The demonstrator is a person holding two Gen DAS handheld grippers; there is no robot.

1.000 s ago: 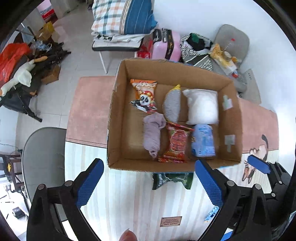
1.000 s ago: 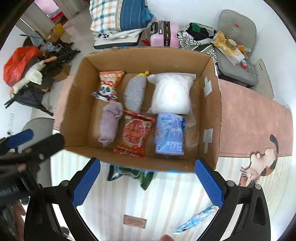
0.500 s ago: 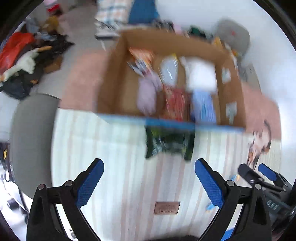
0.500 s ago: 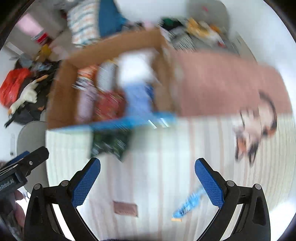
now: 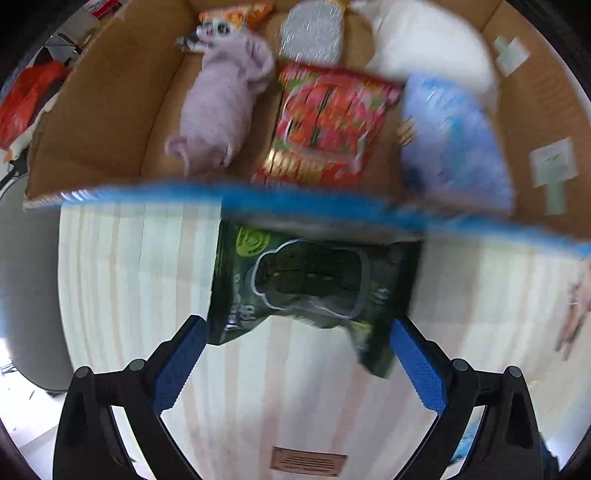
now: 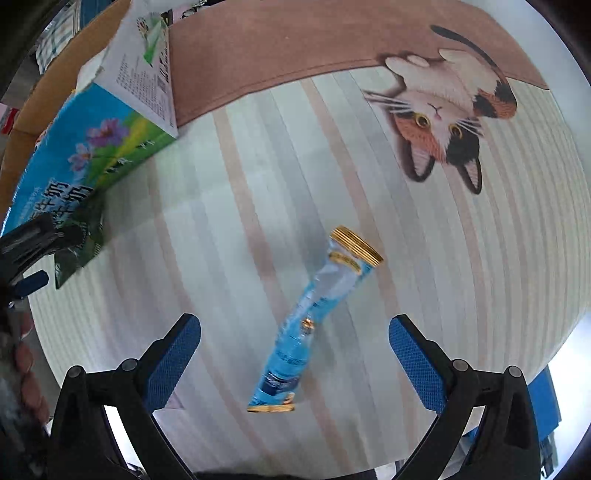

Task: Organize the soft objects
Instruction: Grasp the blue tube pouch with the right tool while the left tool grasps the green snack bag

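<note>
In the left wrist view, a dark green snack packet (image 5: 314,288) lies on the striped mat just in front of the cardboard box (image 5: 110,110). My left gripper (image 5: 299,365) is open, its blue pads either side of the packet's near edge. The box holds a lilac cloth (image 5: 225,103), a red packet (image 5: 325,125), a blue packet (image 5: 450,147), a white pillow (image 5: 424,48) and a grey pouch (image 5: 314,33). In the right wrist view, a slim blue sachet (image 6: 310,321) lies on the mat between the pads of my open right gripper (image 6: 295,362).
The box's printed blue and green outer wall (image 6: 85,158) stands at the left of the right wrist view, with the left gripper (image 6: 29,258) beside it. A cat picture (image 6: 447,110) and a pink band (image 6: 295,48) mark the mat. A brown label (image 5: 308,459) lies near me.
Both grippers have dropped and moved forward. The left has closed in on the green packet. The right has swung right, away from the box, onto the blue sachet.
</note>
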